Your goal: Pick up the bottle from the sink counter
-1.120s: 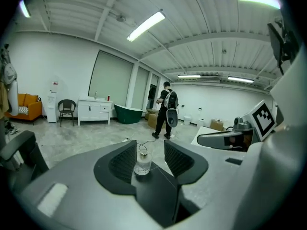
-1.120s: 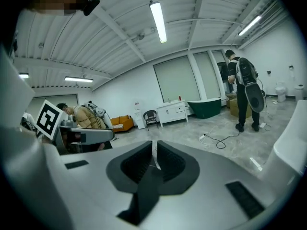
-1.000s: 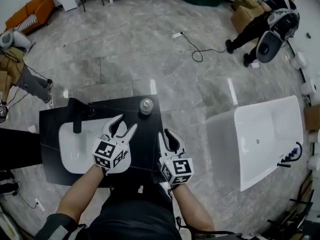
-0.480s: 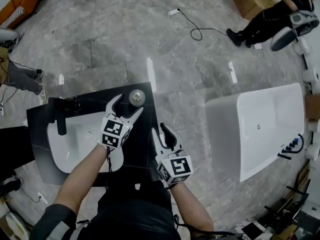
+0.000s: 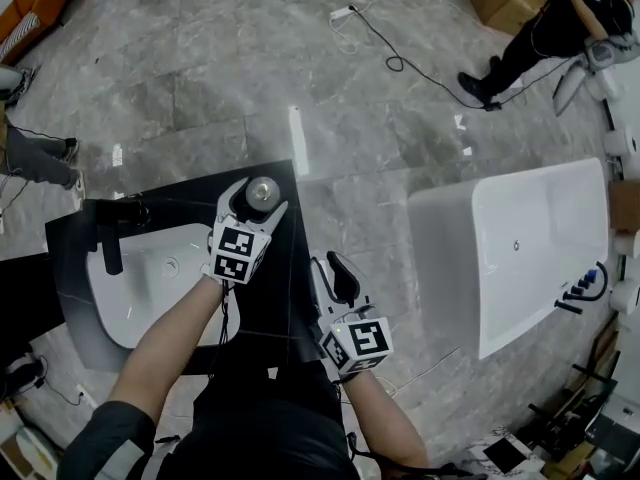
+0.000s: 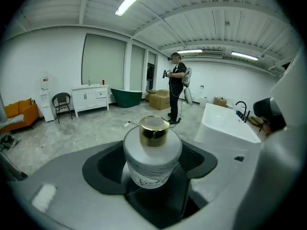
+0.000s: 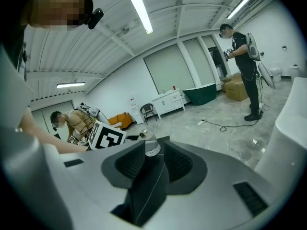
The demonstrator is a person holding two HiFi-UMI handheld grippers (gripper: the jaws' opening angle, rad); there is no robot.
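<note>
1. My right gripper point(image 5: 331, 268) hovers beside the near right edge of the counter point(image 5: 283, 303), fingers slightly apart and holding nothing.
2. My left gripper point(image 5: 257, 199) sits at the far right corner, fingers just opened wide and straddling the bottle point(image 5: 262, 189), pads apparently not yet pressing.
3. The bottle stands upright there, squat and white with a gold cap point(image 6: 154, 130). It looks smooth, rigid, breakable and weighty, so I should grip the round body below the shoulder, not the cap.

View from above: a capped bottle point(image 5: 263, 190) stands at the far right corner of a black counter point(image 5: 275, 303). The left gripper point(image 5: 257, 199) has just been opening; its 2 jaws flank the bottle. A white sink point(image 5: 130, 288) lies left of the bottle, and the right gripper point(image 5: 341, 268) is nearer and to its right.
</note>
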